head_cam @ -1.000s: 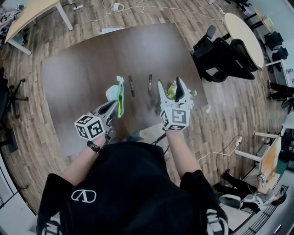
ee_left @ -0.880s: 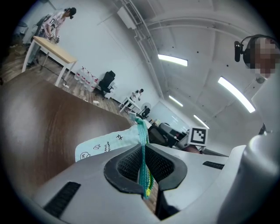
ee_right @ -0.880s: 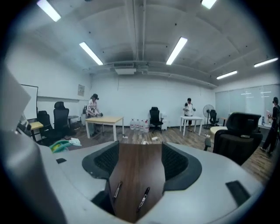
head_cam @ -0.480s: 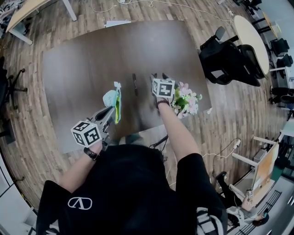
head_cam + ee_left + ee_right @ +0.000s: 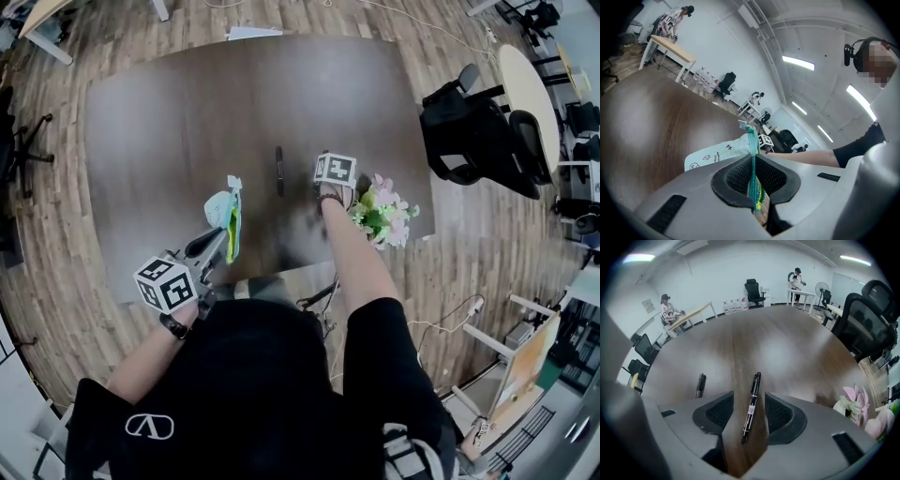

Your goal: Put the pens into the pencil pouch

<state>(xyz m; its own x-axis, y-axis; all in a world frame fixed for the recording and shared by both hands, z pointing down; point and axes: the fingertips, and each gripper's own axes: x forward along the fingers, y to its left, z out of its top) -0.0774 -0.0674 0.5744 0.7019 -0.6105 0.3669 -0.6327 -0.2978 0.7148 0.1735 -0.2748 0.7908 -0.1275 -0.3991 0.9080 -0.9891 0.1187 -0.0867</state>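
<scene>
My left gripper [image 5: 752, 180] is shut on the zip edge of the pale mint pencil pouch [image 5: 715, 153], which hangs above the dark table [image 5: 169, 122] at the front left, where the pouch [image 5: 225, 208] stands on edge. My right gripper [image 5: 750, 414] points steeply down at the table; its marker cube [image 5: 335, 170] hides its jaws in the head view. A black pen [image 5: 752, 397] lies between the jaws, which have just been closing. A gap shows on both sides of the pen. A second black pen [image 5: 700, 385] lies to the left, also seen as the pen [image 5: 278, 171] beyond the pouch.
A bunch of pink and green artificial flowers [image 5: 384, 211] lies on the table just right of my right forearm. Black office chairs [image 5: 478, 131] stand past the table's right edge. The table's near edge runs right in front of the person.
My right gripper has dropped from in front of the chest to the table, tipped downward over the right-hand pen, and its jaws have narrowed. The left gripper with the pouch has sunk slightly.
</scene>
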